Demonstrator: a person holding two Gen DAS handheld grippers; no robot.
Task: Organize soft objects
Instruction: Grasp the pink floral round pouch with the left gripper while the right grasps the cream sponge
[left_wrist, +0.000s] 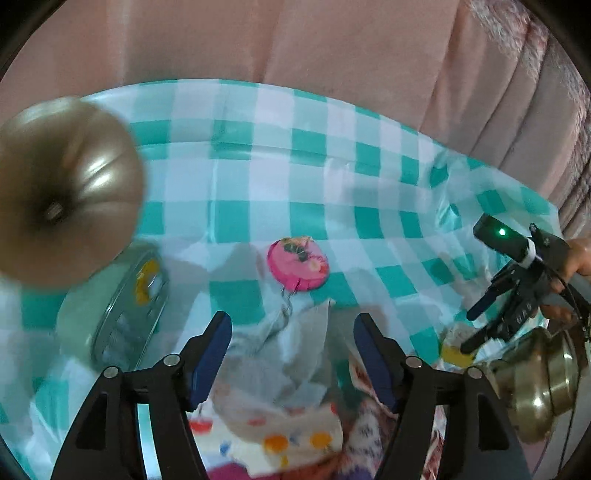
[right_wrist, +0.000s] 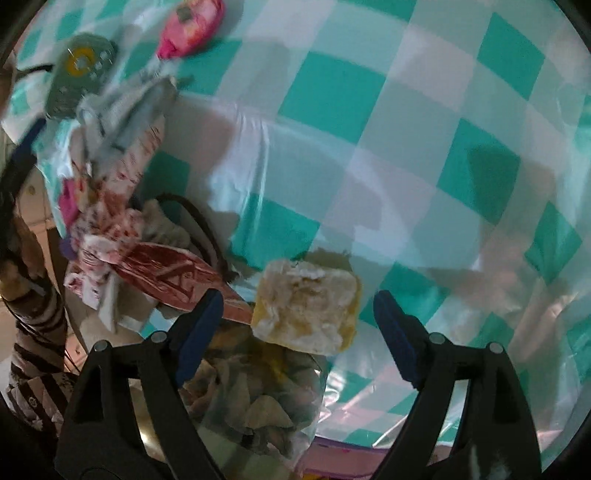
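My left gripper (left_wrist: 291, 325) is open over a heap of soft cloths at the table's near edge: a grey-white cloth (left_wrist: 295, 343) and a dotted one (left_wrist: 288, 435); its pads touch nothing. My right gripper (right_wrist: 298, 306) is open too, pointing steeply down at a worn yellow sponge (right_wrist: 306, 306) that lies between its fingers with a gap on each side. In the left wrist view the right gripper (left_wrist: 474, 328) hangs above that sponge (left_wrist: 456, 352). A red-patterned cloth (right_wrist: 166, 273) and a grey cloth (right_wrist: 122, 110) lie left of the sponge. A pink round pouch (left_wrist: 297, 264) rests farther back.
A teal-checked tablecloth (right_wrist: 369, 184) covers the table. A grey remote (left_wrist: 129, 314) lies left of the heap, under a brass dish (left_wrist: 62, 192). A brass pot (left_wrist: 543, 384) stands at the right edge. A clear bag of cloths (right_wrist: 258, 398) sits below the sponge. A striped sleeve (right_wrist: 33, 332) is at left.
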